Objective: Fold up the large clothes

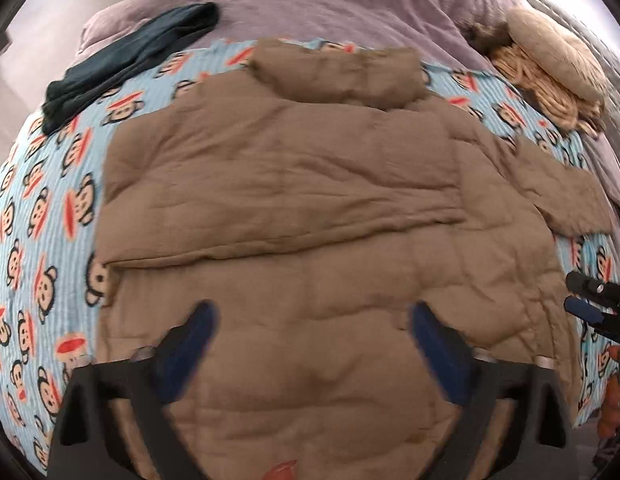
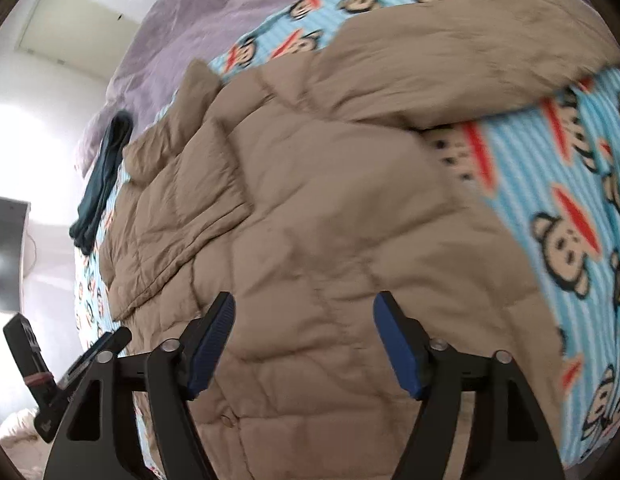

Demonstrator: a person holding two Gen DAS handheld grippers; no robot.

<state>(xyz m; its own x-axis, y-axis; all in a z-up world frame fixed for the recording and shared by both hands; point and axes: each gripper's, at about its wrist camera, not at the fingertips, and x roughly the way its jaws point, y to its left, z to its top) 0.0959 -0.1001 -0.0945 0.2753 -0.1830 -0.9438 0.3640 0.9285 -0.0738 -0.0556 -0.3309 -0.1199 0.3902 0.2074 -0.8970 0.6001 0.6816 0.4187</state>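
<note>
Monkey-print bedsheet (image 1: 50, 216); brown jacket (image 1: 310, 208) flat; no writing.

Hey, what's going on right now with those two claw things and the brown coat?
Left gripper open, empty. Right gripper open, empty. Brown puffer jacket flat on monkey-print sheet, one sleeve folded in. Nothing blocking.
</note>
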